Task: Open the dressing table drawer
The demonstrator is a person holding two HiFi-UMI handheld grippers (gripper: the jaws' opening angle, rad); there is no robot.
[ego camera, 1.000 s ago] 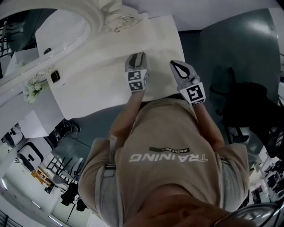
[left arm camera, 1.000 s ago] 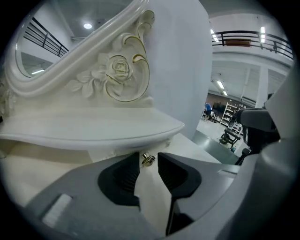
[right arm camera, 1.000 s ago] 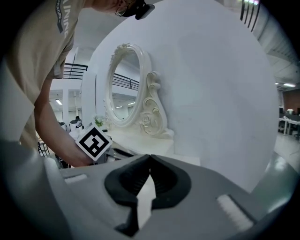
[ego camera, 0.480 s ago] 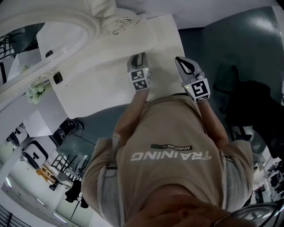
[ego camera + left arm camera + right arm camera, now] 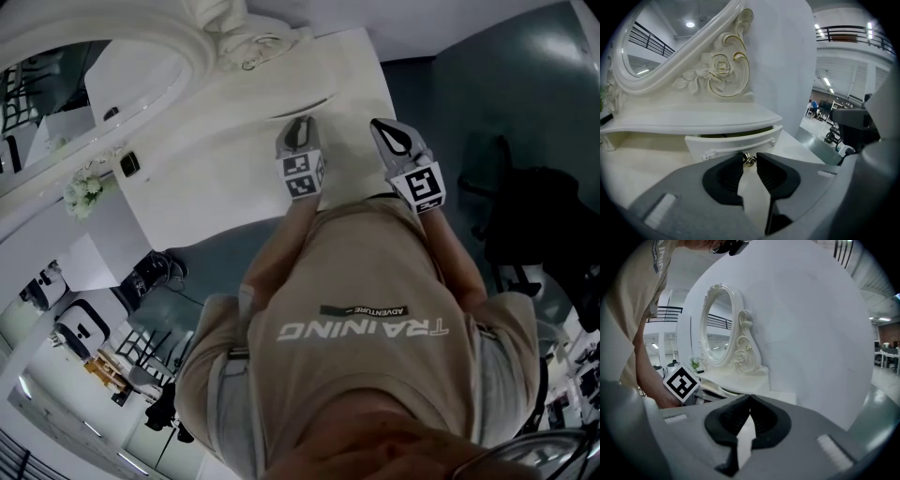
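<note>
1. Drawer (image 5: 726,143) sits just below the mirror (image 5: 651,47) and is slightly ajar.
2. Left gripper (image 5: 750,156) – its jaws have just been closing – pinches the drawer's brass knob (image 5: 749,161).
3. Right gripper (image 5: 749,401) is well apart from the mirror, jaws together, empty.

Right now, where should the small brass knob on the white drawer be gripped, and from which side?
Grip the small brass knob across its two sides, coming straight at the white curved drawer front. The knob juts forward from the front, so a head-on pinch keeps the pull square. The left claw, whose jaws have just been closing, pinches it that way.
</note>
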